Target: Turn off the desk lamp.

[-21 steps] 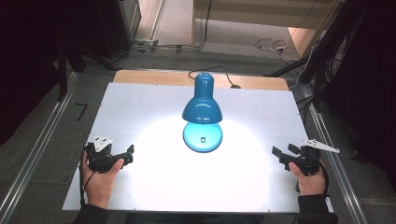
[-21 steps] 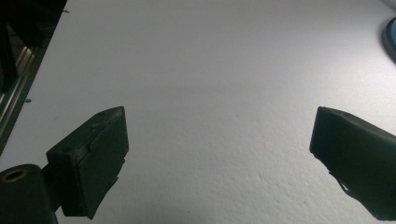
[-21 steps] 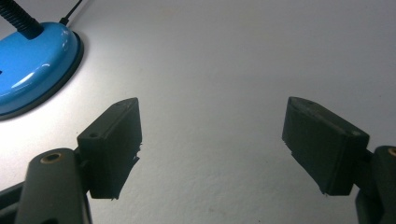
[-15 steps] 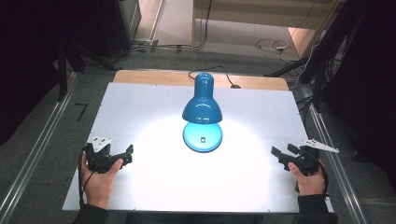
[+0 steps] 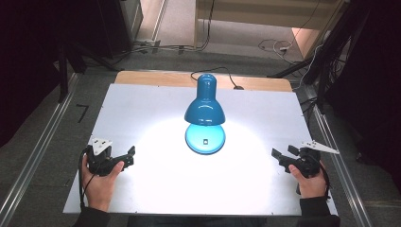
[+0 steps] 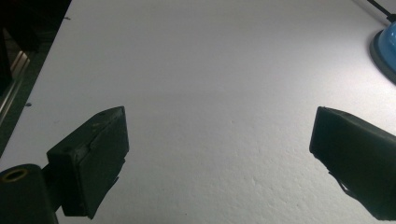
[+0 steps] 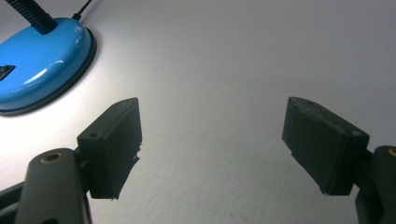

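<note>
A blue desk lamp stands lit at the table's middle, its shade (image 5: 204, 111) bent down over its round base (image 5: 205, 138). My left gripper (image 5: 128, 157) rests near the front left, held by a hand, open and empty, with its jaws toward the lamp. In the left gripper view the gripper (image 6: 219, 140) is spread wide over bare table, the lamp base (image 6: 385, 46) at the top right edge. My right gripper (image 5: 283, 153) sits at the front right, also open and empty. In the right gripper view the gripper (image 7: 212, 135) has the lamp base (image 7: 39, 60) and the black gooseneck (image 7: 32, 14) to its upper left.
The white table top (image 5: 142, 109) carries a bright pool of light around the lamp. The lamp's black cable (image 5: 222, 71) runs off the far edge over a wooden strip (image 5: 156, 78). Metal rails (image 5: 42, 142) flank the table on both sides.
</note>
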Tool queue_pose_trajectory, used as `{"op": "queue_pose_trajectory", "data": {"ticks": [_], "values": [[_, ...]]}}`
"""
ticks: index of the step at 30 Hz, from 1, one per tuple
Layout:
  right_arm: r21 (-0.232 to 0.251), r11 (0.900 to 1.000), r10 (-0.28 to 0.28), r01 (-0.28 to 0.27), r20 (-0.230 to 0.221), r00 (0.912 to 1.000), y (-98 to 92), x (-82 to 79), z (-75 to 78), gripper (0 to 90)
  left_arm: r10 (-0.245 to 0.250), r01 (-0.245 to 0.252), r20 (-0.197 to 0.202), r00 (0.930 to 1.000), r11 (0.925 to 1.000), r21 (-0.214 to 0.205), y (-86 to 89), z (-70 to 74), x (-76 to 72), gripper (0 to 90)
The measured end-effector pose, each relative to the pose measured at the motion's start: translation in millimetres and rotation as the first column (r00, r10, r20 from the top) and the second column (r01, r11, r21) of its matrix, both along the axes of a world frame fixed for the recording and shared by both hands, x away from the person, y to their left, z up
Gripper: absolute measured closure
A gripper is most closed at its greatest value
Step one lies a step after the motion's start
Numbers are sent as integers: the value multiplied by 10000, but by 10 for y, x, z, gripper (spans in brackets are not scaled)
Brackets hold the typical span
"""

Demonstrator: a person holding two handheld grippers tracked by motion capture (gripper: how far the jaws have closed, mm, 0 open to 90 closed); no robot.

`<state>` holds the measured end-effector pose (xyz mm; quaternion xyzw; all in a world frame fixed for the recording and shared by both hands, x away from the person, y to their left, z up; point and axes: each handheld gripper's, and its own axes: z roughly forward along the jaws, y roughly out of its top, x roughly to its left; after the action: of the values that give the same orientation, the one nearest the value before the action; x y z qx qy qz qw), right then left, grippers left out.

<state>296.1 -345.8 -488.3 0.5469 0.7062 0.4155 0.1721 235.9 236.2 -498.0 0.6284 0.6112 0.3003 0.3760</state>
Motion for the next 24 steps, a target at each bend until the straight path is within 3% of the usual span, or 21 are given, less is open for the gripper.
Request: {"op": "queue_pose_trajectory", "data": {"ticks": [24], "values": [[-54,9984,562,-561,108,9984,232,29,52,185,-16,16,9,10000,10000,-49,3,-1,-1,54]]}}
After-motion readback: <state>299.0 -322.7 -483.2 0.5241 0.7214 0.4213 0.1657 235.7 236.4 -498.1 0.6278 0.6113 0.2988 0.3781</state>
